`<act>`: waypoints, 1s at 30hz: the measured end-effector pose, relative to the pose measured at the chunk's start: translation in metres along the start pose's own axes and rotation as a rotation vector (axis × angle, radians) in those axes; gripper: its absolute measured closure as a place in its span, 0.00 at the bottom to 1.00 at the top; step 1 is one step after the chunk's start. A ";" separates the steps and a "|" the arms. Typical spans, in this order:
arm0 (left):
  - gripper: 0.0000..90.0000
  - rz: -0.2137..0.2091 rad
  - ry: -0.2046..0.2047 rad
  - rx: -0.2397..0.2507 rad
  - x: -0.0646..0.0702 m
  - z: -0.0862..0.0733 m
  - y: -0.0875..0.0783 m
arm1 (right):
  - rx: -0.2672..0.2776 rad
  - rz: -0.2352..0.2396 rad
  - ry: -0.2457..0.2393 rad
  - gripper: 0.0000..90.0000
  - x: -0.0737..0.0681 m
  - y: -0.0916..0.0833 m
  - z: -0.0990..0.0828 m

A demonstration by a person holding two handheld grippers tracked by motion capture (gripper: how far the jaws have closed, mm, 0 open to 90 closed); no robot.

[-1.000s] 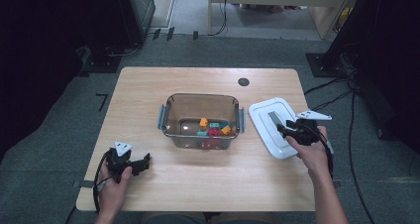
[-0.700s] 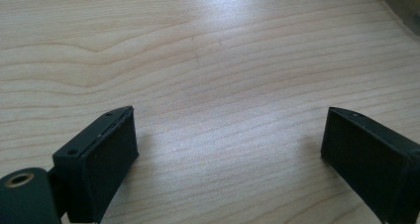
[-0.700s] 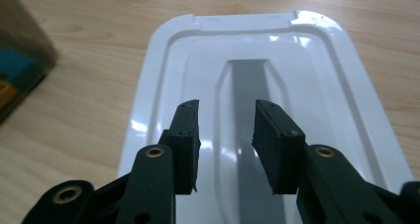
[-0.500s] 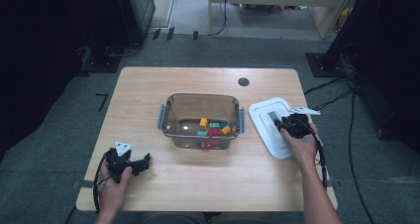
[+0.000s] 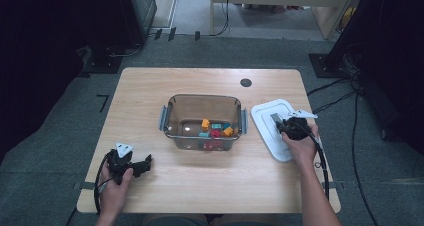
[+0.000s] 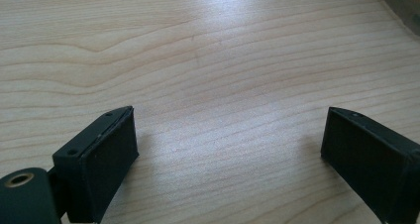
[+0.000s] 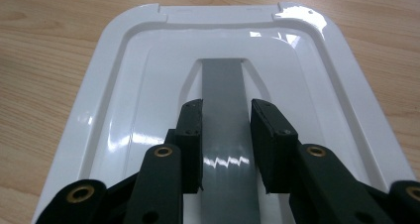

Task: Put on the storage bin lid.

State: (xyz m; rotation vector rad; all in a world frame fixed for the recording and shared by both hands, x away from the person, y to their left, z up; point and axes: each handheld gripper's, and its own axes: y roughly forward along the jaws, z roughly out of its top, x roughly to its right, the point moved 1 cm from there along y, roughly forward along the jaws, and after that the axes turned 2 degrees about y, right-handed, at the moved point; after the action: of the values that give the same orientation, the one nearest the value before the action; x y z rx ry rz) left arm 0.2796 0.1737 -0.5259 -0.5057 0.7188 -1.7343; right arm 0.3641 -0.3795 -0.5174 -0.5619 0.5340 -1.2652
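A light wooden table [image 5: 150, 106] stands on grey carpet, with dark equipment and trailing cables around it. At its middle sits a clear plastic bin [image 5: 204, 120] holding a handful of small coloured blocks [image 5: 215, 130]; its white lid [image 5: 270, 128] lies flat on the wood just to the right of it, apart from the bin, presumably set there within easy reach for closing.

The right gripper [image 7: 225, 135] sits low over the lid, its jaws straddling the grey handle strip [image 7: 223, 85] that runs down the lid's centre. The jaws have just been closing, and they stand either side of the strip; whether the pads already press on it cannot be told from the right gripper view. Taking the lid by this raised strip looks the sensible hold, since the rest is broad and flat.

The left gripper [image 6: 228, 149] rests near the table's front left corner, jaws wide apart over bare wood, likely waiting out of the way.

Compared with a second ago, the right hand has come down and forward onto the lid, whereas the left hand, the bin and the lid lie as they did.
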 end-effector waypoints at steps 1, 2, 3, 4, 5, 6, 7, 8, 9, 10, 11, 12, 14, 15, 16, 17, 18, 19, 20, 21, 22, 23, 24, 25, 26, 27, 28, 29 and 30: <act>0.08 0.000 0.000 0.000 0.000 0.000 0.000 | -0.003 0.000 -0.001 0.76 0.000 0.000 0.000; 0.08 0.000 0.000 0.000 0.000 0.000 0.000 | -0.010 0.003 0.005 0.76 0.000 -0.001 0.001; 0.08 0.000 0.000 0.000 0.000 0.000 0.000 | -0.018 0.006 0.009 0.76 -0.001 -0.002 0.001; 0.08 0.000 0.000 0.000 0.000 0.000 0.000 | -0.025 0.009 0.004 0.76 -0.002 -0.003 0.002; 0.08 0.000 0.000 0.000 0.000 0.000 0.000 | -0.031 0.013 -0.010 0.76 -0.003 -0.004 0.002; 0.08 0.000 0.000 0.000 0.000 0.000 0.000 | -0.038 0.017 -0.020 0.76 -0.005 -0.006 0.003; 0.08 0.000 0.000 0.000 0.000 0.000 0.000 | -0.038 0.019 -0.023 0.76 -0.006 -0.008 0.003; 0.08 0.000 -0.001 0.000 0.000 0.000 0.000 | -0.034 0.025 -0.022 0.76 -0.006 -0.011 0.004; 0.08 0.003 -0.002 0.000 0.000 0.000 0.000 | -0.030 0.030 -0.016 0.76 -0.007 -0.014 0.006; 0.08 0.003 -0.002 -0.001 0.000 0.000 0.000 | -0.028 0.032 -0.015 0.76 -0.006 -0.017 0.007; 0.08 0.003 -0.002 0.000 0.000 0.000 0.000 | -0.029 0.032 -0.012 0.76 -0.007 -0.021 0.009; 0.08 0.003 -0.002 0.000 0.000 0.000 0.000 | -0.025 0.034 -0.012 0.76 -0.007 -0.024 0.011; 0.08 0.015 -0.014 -0.001 0.001 0.001 0.001 | -0.014 0.039 -0.007 0.76 -0.007 -0.033 0.015; 0.08 0.024 -0.024 0.000 0.002 0.002 0.002 | -0.009 0.037 -0.009 0.76 -0.008 -0.037 0.017; 0.08 0.030 -0.029 0.000 0.002 0.002 0.002 | 0.000 0.040 -0.010 0.76 -0.008 -0.041 0.020; 0.08 0.032 -0.031 0.000 0.002 0.002 0.002 | 0.008 0.049 -0.005 0.76 -0.009 -0.045 0.022; 0.08 0.033 -0.032 0.000 0.002 0.002 0.002 | 0.018 0.058 -0.003 0.76 -0.010 -0.049 0.025; 0.08 0.033 -0.031 0.001 0.002 0.002 0.002 | 0.028 0.068 -0.004 0.76 -0.011 -0.053 0.027; 0.08 0.033 -0.032 0.001 0.002 0.002 0.002 | 0.039 0.076 -0.006 0.76 -0.013 -0.056 0.030; 0.08 0.032 -0.031 0.001 0.002 0.002 0.002 | 0.049 0.080 -0.016 0.76 -0.014 -0.059 0.033; 0.08 0.029 -0.028 0.001 0.002 0.002 0.002 | 0.056 0.085 -0.026 0.76 -0.015 -0.063 0.037; 0.08 0.025 -0.025 0.000 0.002 0.002 0.002 | 0.067 0.092 -0.036 0.76 -0.017 -0.066 0.040; 0.08 0.022 -0.022 0.000 0.001 0.002 0.002 | 0.079 0.104 -0.046 0.76 -0.018 -0.068 0.043; 0.08 0.020 -0.021 0.000 0.001 0.002 0.002 | 0.086 0.118 -0.049 0.76 -0.019 -0.071 0.045; 0.08 0.020 -0.021 0.000 0.001 0.002 0.002 | 0.096 0.130 -0.061 0.76 -0.021 -0.073 0.048; 0.08 0.020 -0.021 0.000 0.001 0.002 0.002 | 0.096 0.130 -0.061 0.76 -0.021 -0.073 0.048; 0.08 0.020 -0.020 0.000 0.001 0.002 0.002 | 0.123 0.157 -0.087 0.76 -0.024 -0.077 0.054; 0.08 0.020 -0.020 0.000 0.001 0.002 0.002 | 0.132 0.172 -0.099 0.76 -0.027 -0.079 0.056; 0.08 0.019 -0.020 0.000 0.001 0.002 0.002 | 0.142 0.189 -0.113 0.76 -0.029 -0.080 0.059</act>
State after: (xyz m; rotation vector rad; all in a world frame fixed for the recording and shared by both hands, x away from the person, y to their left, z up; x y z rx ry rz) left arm 0.2821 0.1719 -0.5258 -0.5140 0.7079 -1.7095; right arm 0.3381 -0.3618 -0.4182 -0.4499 0.3900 -1.0751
